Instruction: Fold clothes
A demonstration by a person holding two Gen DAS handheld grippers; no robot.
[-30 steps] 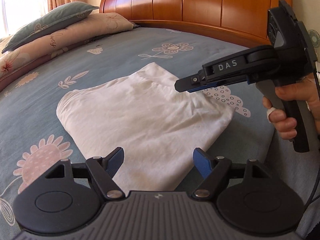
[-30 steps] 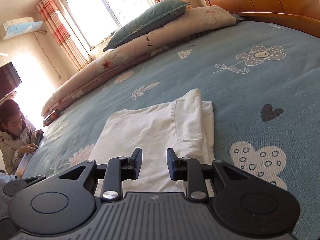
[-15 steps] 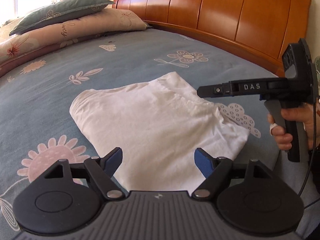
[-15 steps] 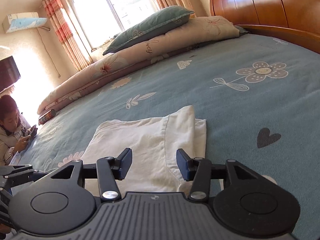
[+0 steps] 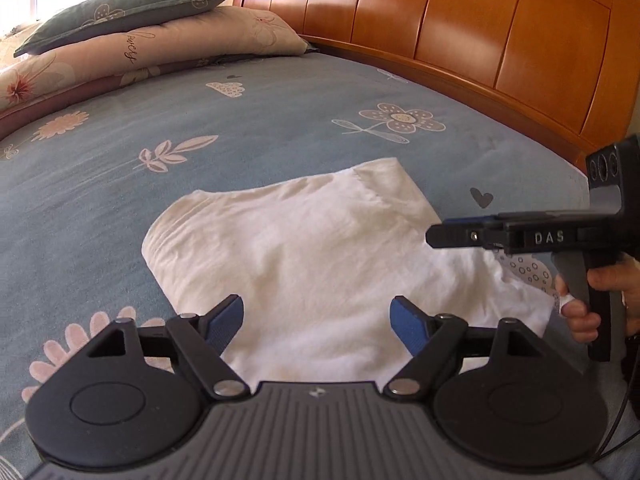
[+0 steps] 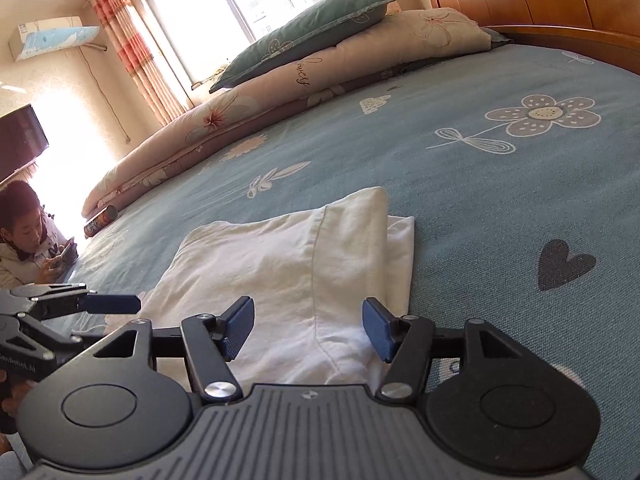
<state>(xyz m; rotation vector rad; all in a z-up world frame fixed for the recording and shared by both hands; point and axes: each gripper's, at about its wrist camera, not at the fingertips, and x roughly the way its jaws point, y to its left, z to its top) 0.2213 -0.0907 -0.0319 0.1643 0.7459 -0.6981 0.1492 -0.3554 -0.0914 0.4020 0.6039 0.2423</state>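
Hovering low, both empty: left gripper (image 5: pixel 318 320) jaws spread wide, right gripper (image 6: pixel 308 328) likewise. White garment (image 5: pixel 320 252) lies mid-frame on the bed (image 5: pixel 120 184), already doubled into a rough rectangle; the right view shows stacked layers at its right edge. Judging it light, limp, wrinkly and non-slip on the sheet, so pinch corners or the hemmed edge, all layers. Open sheet all round; pillows (image 5: pixel 132 4) upper left, headboard (image 5: pixel 480 40) upper right.
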